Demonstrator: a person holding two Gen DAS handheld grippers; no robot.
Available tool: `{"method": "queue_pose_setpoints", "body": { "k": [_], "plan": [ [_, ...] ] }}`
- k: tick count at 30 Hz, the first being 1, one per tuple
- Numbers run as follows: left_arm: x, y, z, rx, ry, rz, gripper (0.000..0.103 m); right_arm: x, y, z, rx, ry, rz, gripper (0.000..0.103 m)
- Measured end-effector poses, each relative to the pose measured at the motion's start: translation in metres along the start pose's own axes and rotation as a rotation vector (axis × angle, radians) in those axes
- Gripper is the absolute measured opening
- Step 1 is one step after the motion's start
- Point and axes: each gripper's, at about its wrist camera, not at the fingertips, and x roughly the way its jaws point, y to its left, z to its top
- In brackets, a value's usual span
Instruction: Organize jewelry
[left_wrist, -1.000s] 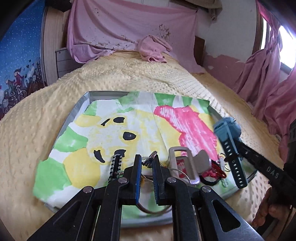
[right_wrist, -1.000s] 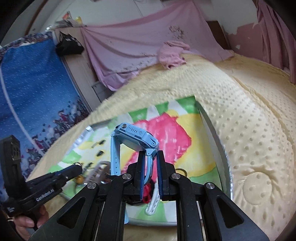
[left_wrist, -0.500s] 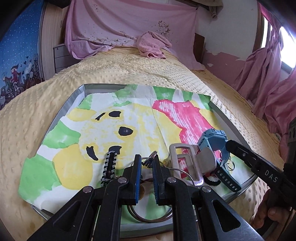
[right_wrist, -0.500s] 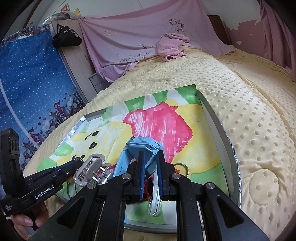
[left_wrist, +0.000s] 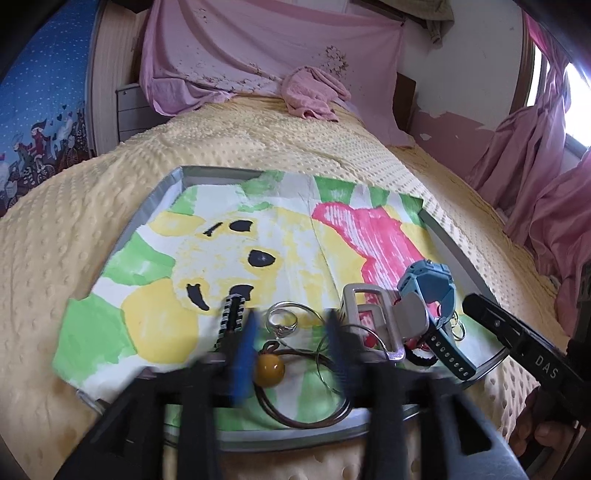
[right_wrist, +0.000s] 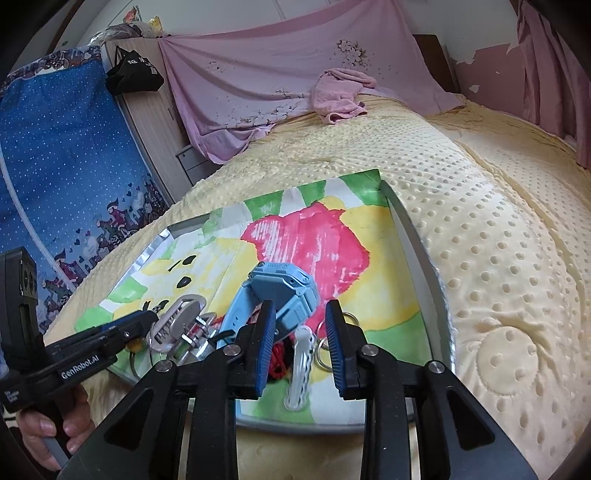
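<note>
A grey tray lined with a painted paper sits on the yellow bedspread. At its near edge lie a silver ring, an amber bead pendant on a wire hoop, a striped black-and-white piece, a silver buckle and a blue watch. My left gripper is open over the ring and bead, blurred by motion. My right gripper is open just behind the blue watch, which rests on the tray. A white strap and red cord lie between its jaws.
The tray rim is raised. The bedspread spreads to the right and beyond. A pink cloth lies at the bed's head, pink curtains hang at the right, a blue printed fabric at the left.
My right gripper lowered the blue watch onto the tray and opened, letting it go. My left gripper also opened, and the ring and bead now show between its jaws.
</note>
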Motion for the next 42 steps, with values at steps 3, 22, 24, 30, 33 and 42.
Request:
{"method": "queue_pose_setpoints", "body": {
  "k": [3, 22, 24, 30, 33, 42],
  "plan": [
    [-0.009, 0.002, 0.000, -0.010, -0.044, 0.012, 0.066, -0.008, 0.000, -0.002, -0.005, -0.013, 0.000, 0.025],
    [-0.102, -0.008, -0.017, 0.031, -0.222, 0.034, 0.098, -0.119, 0.027, -0.009, -0.116, -0.228, -0.035, 0.077],
    [-0.114, -0.009, -0.021, 0.038, -0.241, 0.032, 0.098, -0.135, 0.031, -0.012, -0.123, -0.249, -0.033, 0.078],
    [-0.154, -0.016, -0.036, 0.073, -0.297, 0.026, 0.101, -0.182, 0.038, -0.020, -0.121, -0.292, -0.008, 0.091],
    [-0.171, -0.017, -0.045, 0.079, -0.315, 0.021, 0.101, -0.206, 0.043, -0.027, -0.129, -0.308, -0.001, 0.091],
    [-0.216, -0.013, -0.076, 0.074, -0.360, 0.012, 0.103, -0.256, 0.054, -0.061, -0.141, -0.346, 0.013, 0.102]
  ]
}}
